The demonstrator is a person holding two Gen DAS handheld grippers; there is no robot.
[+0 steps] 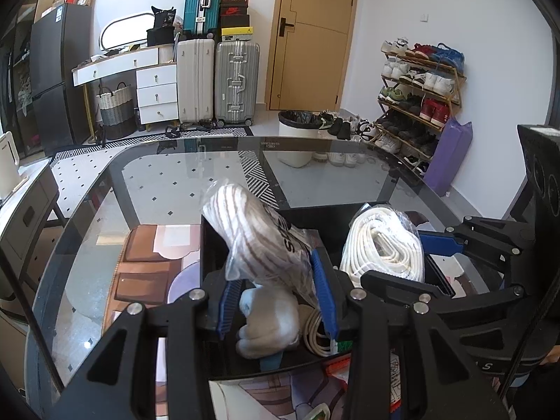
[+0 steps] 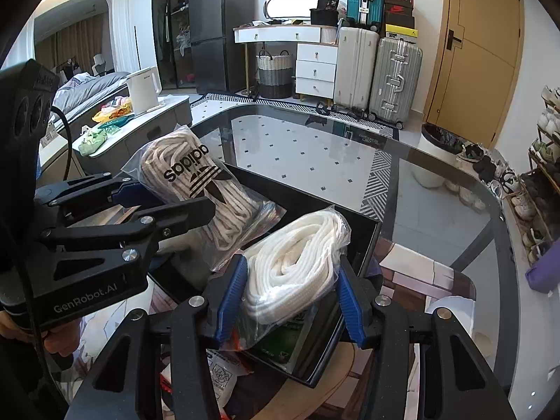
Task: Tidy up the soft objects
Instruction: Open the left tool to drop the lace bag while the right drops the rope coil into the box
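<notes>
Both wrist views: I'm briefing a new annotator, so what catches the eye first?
Two clear bags of laces, each gripped over a black box on the glass table. The left gripper holds the striped-lace bag; the right gripper holds the white-lace bag. Suitcases stand behind.

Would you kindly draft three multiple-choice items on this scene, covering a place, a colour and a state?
1. Where is the black tray?
A. on the glass table
B. on the floor
C. on the shoe rack

2. What colour are the gripper pads?
A. red
B. blue
C. green

3. What is the right gripper doing?
A. hanging open, empty
B. shut on the white lace bag
C. shut on a sock

Key: 1 A, tray rests on glass table; 2 B, pads are blue; 3 B, pads press the bag's sides.
</notes>
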